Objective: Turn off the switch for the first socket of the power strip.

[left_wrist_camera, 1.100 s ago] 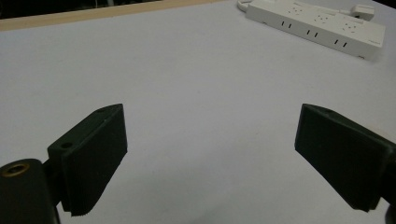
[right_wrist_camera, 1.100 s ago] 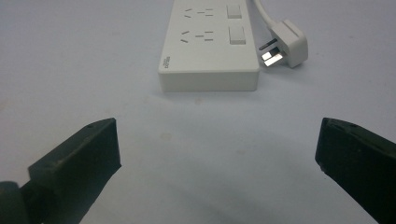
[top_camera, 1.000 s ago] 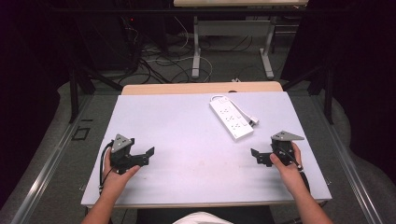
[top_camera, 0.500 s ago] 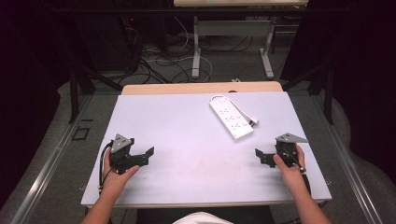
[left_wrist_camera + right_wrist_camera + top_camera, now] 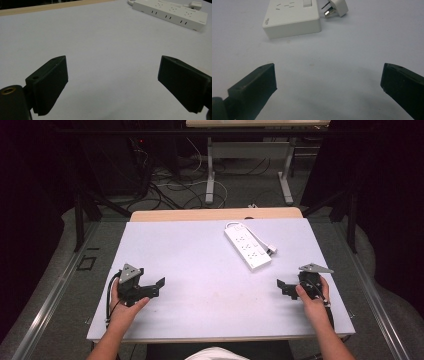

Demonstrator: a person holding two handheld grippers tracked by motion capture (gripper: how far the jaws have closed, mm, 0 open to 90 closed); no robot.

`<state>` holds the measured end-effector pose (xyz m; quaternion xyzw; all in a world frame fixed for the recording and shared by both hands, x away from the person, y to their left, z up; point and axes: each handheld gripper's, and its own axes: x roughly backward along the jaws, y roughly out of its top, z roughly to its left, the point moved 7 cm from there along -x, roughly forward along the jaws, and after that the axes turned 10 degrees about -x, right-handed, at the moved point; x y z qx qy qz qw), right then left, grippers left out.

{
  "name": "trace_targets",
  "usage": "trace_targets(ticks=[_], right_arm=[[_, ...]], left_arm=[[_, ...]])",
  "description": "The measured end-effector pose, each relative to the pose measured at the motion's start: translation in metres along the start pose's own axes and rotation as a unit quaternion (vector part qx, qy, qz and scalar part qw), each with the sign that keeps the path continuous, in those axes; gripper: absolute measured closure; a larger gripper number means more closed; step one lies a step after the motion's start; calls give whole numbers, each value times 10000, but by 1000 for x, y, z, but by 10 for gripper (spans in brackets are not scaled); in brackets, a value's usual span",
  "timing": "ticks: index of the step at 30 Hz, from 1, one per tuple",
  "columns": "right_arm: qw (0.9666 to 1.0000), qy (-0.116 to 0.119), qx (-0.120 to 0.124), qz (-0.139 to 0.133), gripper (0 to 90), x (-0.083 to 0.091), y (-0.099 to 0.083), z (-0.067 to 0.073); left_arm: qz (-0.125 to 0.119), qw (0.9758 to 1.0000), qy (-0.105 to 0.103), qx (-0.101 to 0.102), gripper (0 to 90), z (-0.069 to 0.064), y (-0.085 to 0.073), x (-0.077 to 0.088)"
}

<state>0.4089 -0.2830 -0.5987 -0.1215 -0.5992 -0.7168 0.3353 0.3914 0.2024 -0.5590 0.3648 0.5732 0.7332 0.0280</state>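
Observation:
A white power strip (image 5: pixel 247 247) lies at an angle on the white table (image 5: pixel 200 270), right of centre, and its white plug (image 5: pixel 270 251) rests beside its near right end. My left gripper (image 5: pixel 158 288) sits at the near left of the table, open and empty, pointing right. My right gripper (image 5: pixel 283 288) is at the near right, open and empty, pointing left, just in front of the strip. The left gripper view has the power strip (image 5: pixel 172 12) far off beyond my open left gripper (image 5: pixel 112 85). In the right gripper view the power strip's end (image 5: pixel 292 17) and plug (image 5: pixel 335 8) lie close ahead of my open right gripper (image 5: pixel 328 82).
A wooden strip (image 5: pixel 215 214) runs along the table's far edge. Beyond it on the floor are cables (image 5: pixel 170 185) and the legs of another desk (image 5: pixel 210 175). Bare tabletop lies between the two grippers.
My right gripper has shifted slightly to the right and toward the near edge. The left gripper and the power strip have stayed put.

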Motion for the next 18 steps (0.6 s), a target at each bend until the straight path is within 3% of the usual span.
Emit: trace_targets(ticks=[14,18], right_arm=[[10000,-75,-12,12,0,0,0,-3],[10000,-69,-49,27,0,0,-1,-3]], left_arm=[[24,10000,31,-27,95,1,0,0],[-14,10000,56,57,95,1,0,-2]])
